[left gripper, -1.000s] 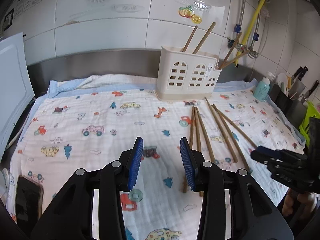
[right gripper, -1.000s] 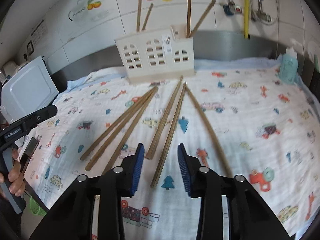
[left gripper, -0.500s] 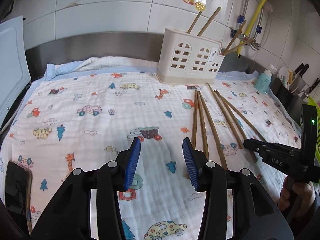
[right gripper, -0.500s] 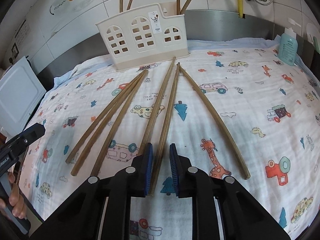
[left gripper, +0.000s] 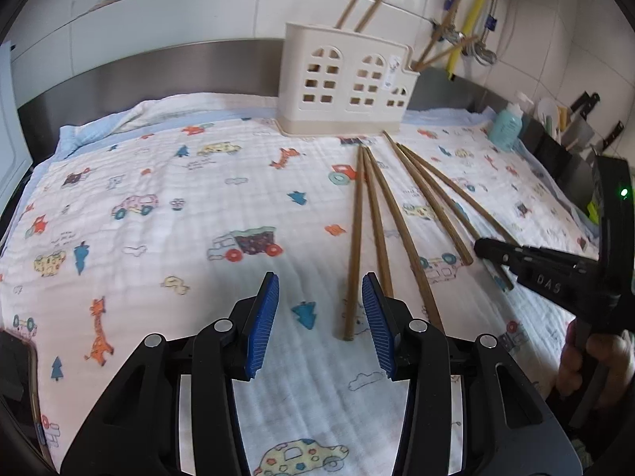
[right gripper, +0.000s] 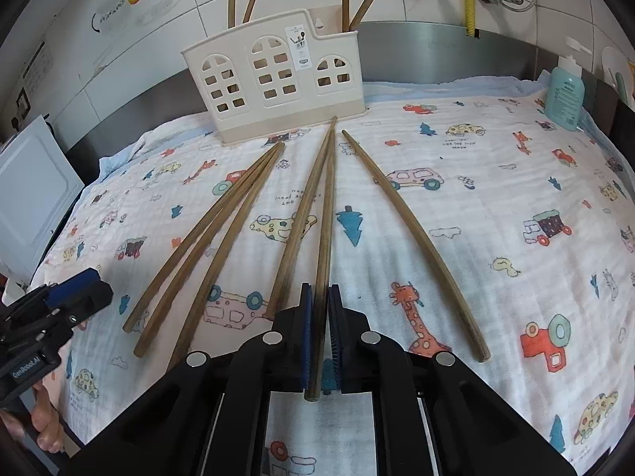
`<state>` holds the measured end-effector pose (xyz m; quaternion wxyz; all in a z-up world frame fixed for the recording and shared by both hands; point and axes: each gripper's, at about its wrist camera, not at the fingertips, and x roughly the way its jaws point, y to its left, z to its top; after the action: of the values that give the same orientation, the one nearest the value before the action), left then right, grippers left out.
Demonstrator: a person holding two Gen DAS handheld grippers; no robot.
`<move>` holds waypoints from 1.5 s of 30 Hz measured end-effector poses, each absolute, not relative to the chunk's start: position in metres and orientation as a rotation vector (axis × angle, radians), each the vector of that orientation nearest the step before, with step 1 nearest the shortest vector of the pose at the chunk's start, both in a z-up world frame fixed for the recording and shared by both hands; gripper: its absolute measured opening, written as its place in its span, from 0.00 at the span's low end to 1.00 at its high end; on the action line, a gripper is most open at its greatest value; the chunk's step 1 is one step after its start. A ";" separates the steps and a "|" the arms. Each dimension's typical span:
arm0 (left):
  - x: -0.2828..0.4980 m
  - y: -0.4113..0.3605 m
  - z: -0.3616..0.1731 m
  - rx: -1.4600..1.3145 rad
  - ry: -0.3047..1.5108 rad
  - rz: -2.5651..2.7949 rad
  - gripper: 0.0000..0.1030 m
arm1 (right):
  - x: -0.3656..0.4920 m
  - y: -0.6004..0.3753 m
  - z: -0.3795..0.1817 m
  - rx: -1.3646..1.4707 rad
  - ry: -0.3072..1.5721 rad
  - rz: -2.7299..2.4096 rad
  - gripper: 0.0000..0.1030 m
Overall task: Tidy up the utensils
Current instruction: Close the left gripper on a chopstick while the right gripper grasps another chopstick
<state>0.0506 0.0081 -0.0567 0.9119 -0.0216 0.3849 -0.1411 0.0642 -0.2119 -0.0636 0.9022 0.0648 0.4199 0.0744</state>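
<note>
Several long wooden chopsticks lie fanned on a cartoon-print cloth [right gripper: 456, 198] in front of a cream utensil holder [right gripper: 278, 87] that holds several upright chopsticks. My right gripper [right gripper: 320, 309] is shut on the near end of one chopstick [right gripper: 326, 214], which still lies along the cloth. In the left wrist view that gripper [left gripper: 492, 252] shows at the right. My left gripper [left gripper: 319, 309] is open and empty, just above the cloth, with the near end of the leftmost chopstick [left gripper: 355, 246] between its fingertips. The holder also shows in the left wrist view [left gripper: 345, 83].
A blue-green bottle [right gripper: 565, 91] stands at the right edge of the cloth. A white appliance [right gripper: 31, 198] stands to the left. A knife rack [left gripper: 571, 135] sits at the far right. A steel backsplash and tiled wall run behind the holder.
My right gripper's jaws closed onto one chopstick's near end. My left gripper moved forward and right, toward the leftmost chopstick, staying open.
</note>
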 end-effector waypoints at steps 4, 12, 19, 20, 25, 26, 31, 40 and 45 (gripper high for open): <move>0.055 0.000 -0.060 -0.026 0.806 -0.311 0.43 | 0.061 -0.215 -0.059 0.118 0.852 0.151 0.08; 0.066 -0.016 -0.064 0.010 0.823 -0.333 0.43 | 0.052 -0.219 -0.045 0.097 0.804 0.163 0.07; 0.075 -0.020 -0.068 0.005 0.839 -0.332 0.42 | 0.047 -0.221 -0.037 0.082 0.776 0.175 0.07; 0.076 -0.020 -0.068 0.003 0.839 -0.333 0.42 | 0.047 -0.222 -0.037 0.082 0.773 0.175 0.07; 0.079 -0.022 -0.069 0.014 0.844 -0.340 0.21 | 0.045 -0.226 -0.030 0.083 0.755 0.178 0.07; 0.080 -0.022 -0.070 0.017 0.844 -0.340 0.17 | 0.045 -0.226 -0.029 0.083 0.752 0.178 0.07; 0.079 -0.027 -0.075 0.034 0.855 -0.339 0.15 | 0.044 -0.228 -0.025 0.080 0.742 0.181 0.07; 0.086 -0.035 -0.076 0.077 0.873 -0.302 0.09 | 0.043 -0.229 -0.024 0.080 0.735 0.182 0.07; 0.088 -0.033 -0.071 0.057 0.893 -0.308 0.06 | 0.042 -0.231 -0.016 0.075 0.719 0.183 0.07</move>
<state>0.0882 -0.0331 -0.0710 0.8902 0.0272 0.4300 -0.1481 0.0422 -0.2308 -0.0164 0.9313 0.0367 0.3512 0.0896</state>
